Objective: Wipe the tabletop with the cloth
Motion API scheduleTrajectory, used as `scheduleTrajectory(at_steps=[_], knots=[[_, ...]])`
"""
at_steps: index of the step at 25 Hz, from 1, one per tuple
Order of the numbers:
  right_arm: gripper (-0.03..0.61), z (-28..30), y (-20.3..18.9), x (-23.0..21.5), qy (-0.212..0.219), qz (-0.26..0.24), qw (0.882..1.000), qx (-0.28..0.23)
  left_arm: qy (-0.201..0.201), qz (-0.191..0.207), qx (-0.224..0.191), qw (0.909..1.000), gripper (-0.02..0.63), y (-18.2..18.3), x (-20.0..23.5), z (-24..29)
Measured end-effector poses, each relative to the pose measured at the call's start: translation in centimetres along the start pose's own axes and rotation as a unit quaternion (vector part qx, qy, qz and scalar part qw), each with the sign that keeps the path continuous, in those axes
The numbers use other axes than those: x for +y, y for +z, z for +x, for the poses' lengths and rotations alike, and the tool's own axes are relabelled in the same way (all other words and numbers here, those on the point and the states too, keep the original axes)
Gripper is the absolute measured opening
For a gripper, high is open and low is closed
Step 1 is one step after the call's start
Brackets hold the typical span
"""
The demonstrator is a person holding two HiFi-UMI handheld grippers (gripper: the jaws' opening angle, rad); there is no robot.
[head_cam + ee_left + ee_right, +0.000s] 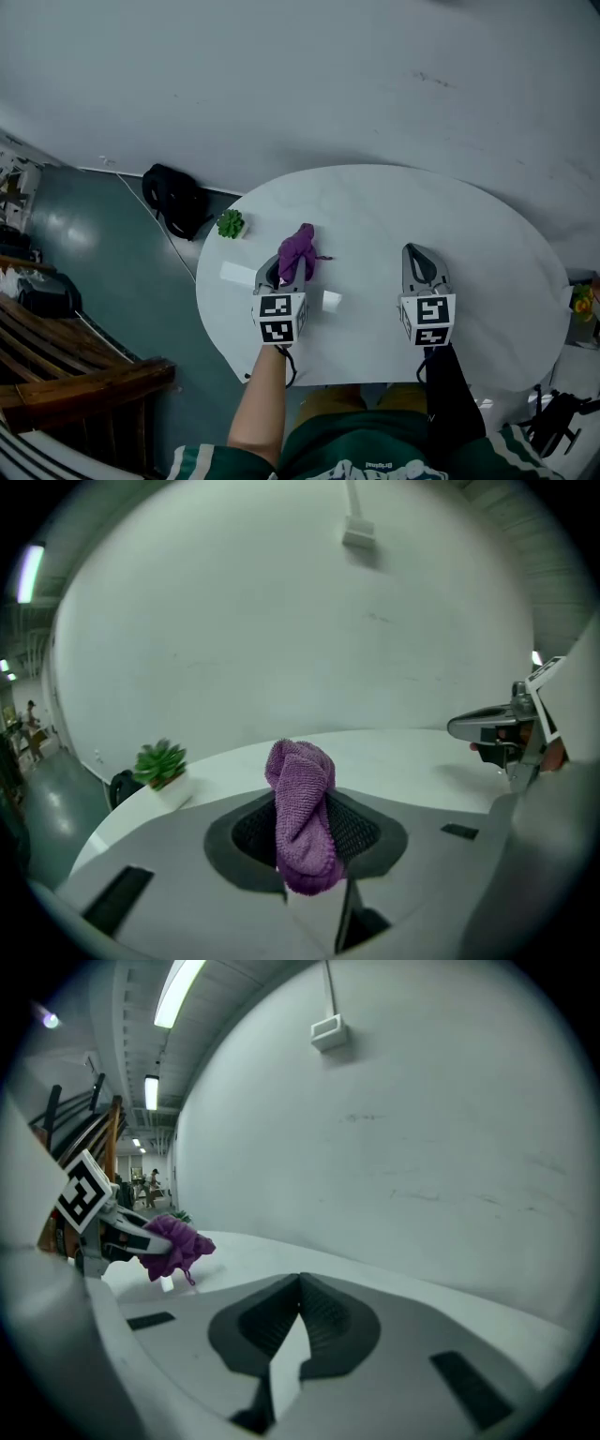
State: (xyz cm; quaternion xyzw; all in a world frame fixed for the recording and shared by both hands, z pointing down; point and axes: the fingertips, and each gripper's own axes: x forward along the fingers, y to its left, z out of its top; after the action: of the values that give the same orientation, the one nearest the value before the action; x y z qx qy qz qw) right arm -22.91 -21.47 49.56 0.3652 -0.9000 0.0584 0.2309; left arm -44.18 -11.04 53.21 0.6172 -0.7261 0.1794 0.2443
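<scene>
A bunched purple cloth (pixel 298 251) is pinched in my left gripper (pixel 284 272), held above the left half of the round white tabletop (pixel 375 211). In the left gripper view the cloth (pixel 302 816) stands up between the shut jaws. My right gripper (pixel 421 265) hovers over the table's right half, jaws shut and empty; its tips meet in the right gripper view (pixel 301 1282). That view also catches the cloth (pixel 173 1244) and the left gripper off to the left.
A small potted succulent (pixel 231 224) sits at the table's left edge. A black bag (pixel 174 200) lies on the floor beyond it. Wooden furniture (pixel 66 361) stands at lower left. A white wall (pixel 309 84) runs behind the table.
</scene>
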Motion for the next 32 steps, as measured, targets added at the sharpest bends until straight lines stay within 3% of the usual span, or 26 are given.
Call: scheduleTrajectory(at_steps=[4, 11, 18, 24, 32], knots=[[0.003, -4.8, -1.3, -8.1, -0.056, 0.009, 0.998, -0.008, -0.067, 0.042, -0.026, 0.9966, 0.123, 2.8, -10.3, 0.9], [0.003, -16.6, -5.9, -21.6, -0.153, 0.035, 0.988, -0.006, -0.182, 0.062, -0.042, 0.9805, 0.126, 5.7, -30.0, 2.2], [0.003, -28.8, -12.9, -32.5, -0.24, 0.072, 0.968, 0.008, -0.287, 0.095, -0.032, 0.9527, 0.13, 4.7, -49.7, 0.9], [0.003, -38.8, -18.6, -38.9, -0.305, 0.101, 0.947, 0.016, -0.374, 0.136, -0.012, 0.9172, 0.13, 1.1, -64.9, -1.5], [0.003, -48.4, -24.9, -44.2, -0.36, 0.133, 0.923, 0.029, -0.449, 0.164, 0.024, 0.8783, 0.13, -3.8, -79.5, -3.8]])
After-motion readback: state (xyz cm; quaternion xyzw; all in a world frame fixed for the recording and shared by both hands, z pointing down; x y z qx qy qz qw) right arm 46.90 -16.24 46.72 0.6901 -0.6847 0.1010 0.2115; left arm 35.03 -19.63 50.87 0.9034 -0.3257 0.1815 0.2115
